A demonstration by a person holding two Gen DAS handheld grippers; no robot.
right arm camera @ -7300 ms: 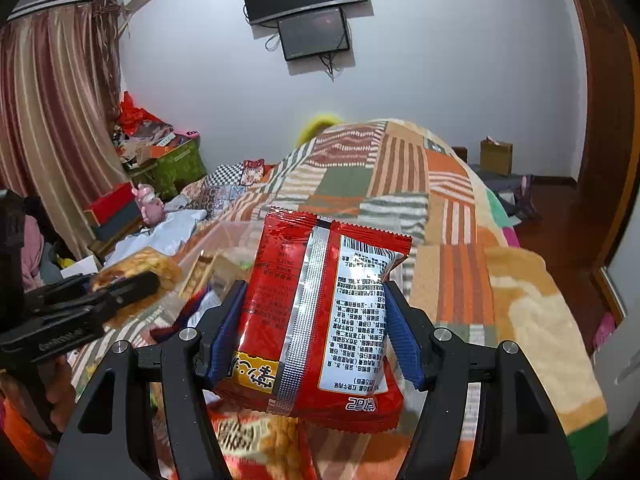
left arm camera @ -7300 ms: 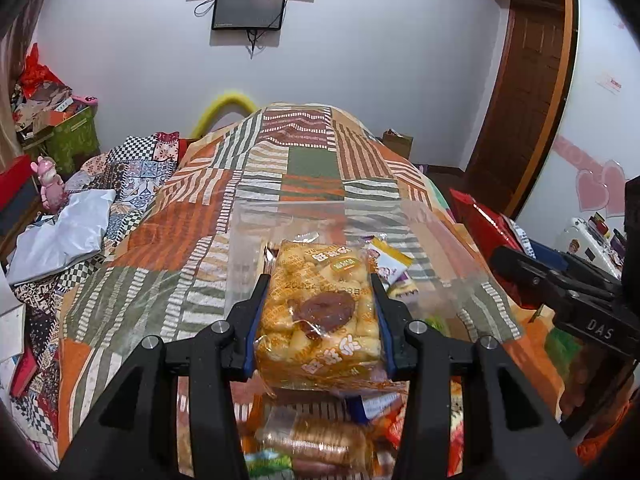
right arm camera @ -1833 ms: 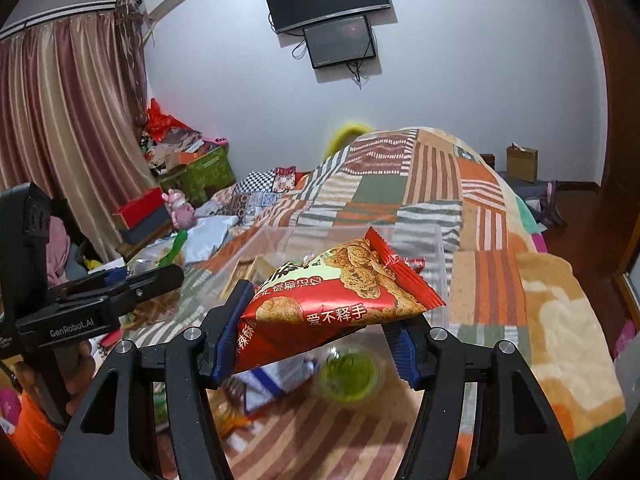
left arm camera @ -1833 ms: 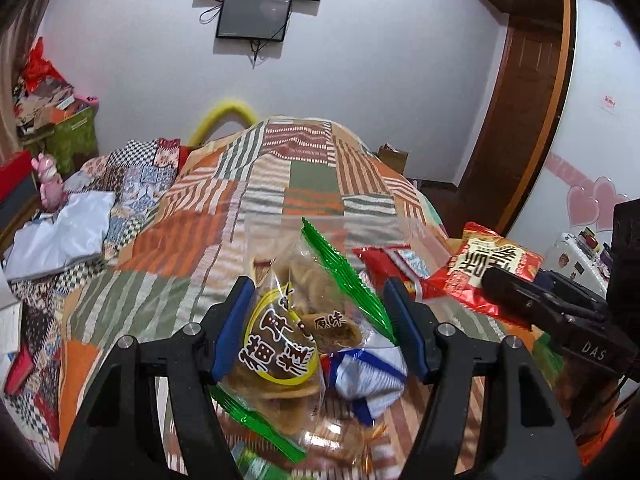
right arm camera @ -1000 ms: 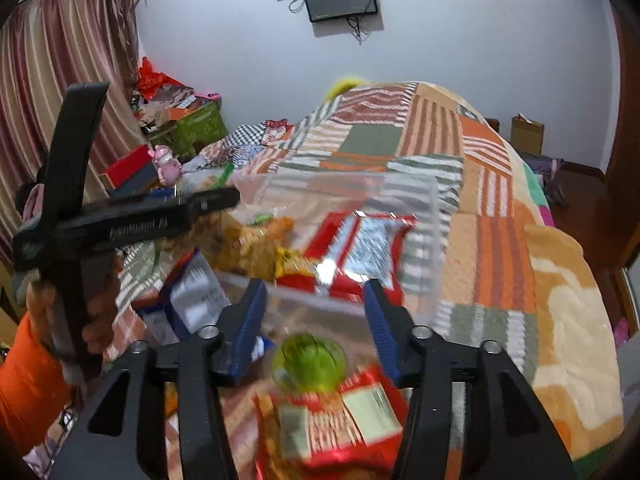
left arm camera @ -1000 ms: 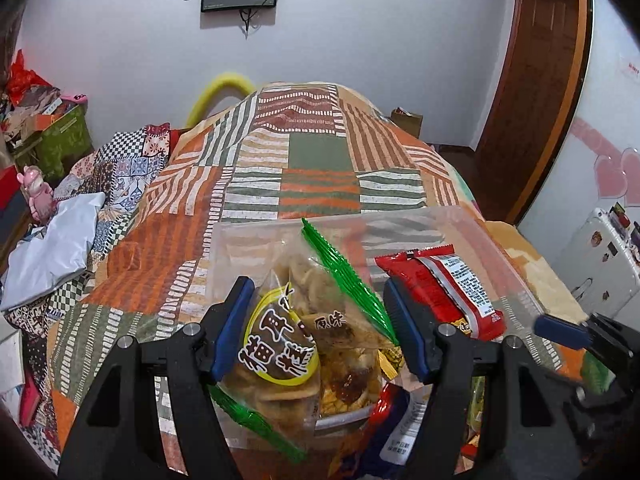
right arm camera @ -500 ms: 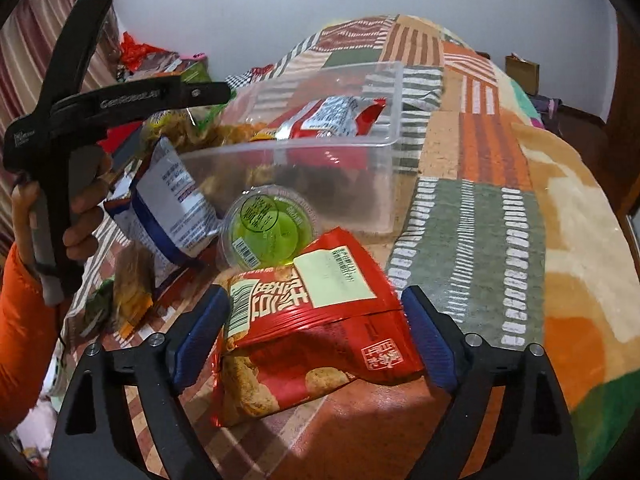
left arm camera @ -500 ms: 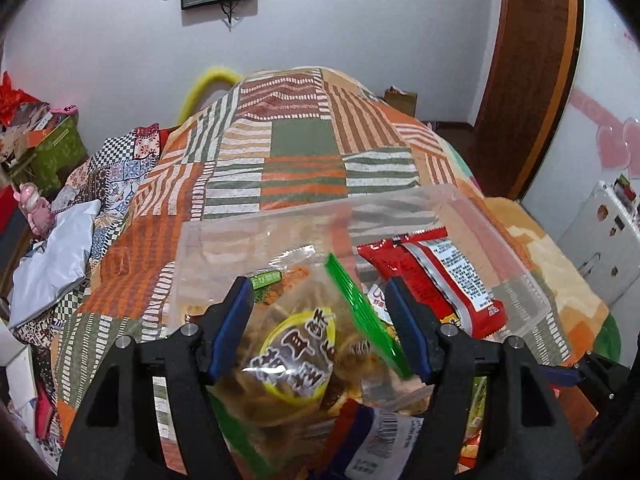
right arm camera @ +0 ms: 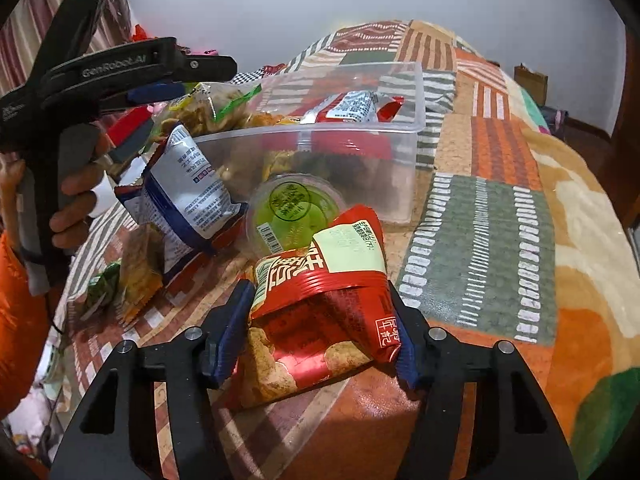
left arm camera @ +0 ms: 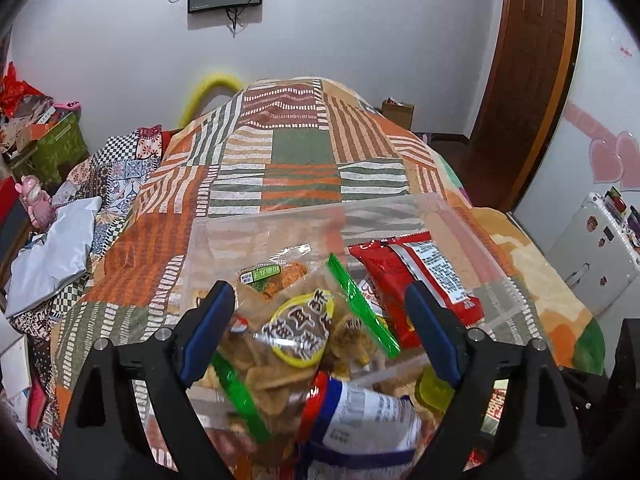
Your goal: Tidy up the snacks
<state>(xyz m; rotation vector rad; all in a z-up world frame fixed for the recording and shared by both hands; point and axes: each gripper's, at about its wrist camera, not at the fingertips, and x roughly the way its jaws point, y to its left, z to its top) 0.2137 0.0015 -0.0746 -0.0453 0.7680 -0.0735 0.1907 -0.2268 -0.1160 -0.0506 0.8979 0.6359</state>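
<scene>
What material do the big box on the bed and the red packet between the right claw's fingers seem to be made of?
Box: apparently clear rigid plastic, as the snacks and blanket pattern show through its smooth, straight walls.
Red packet: probably glossy plastic or foil film, since it creases sharply and reflects light. A silvery lining cannot be confirmed here.
</scene>
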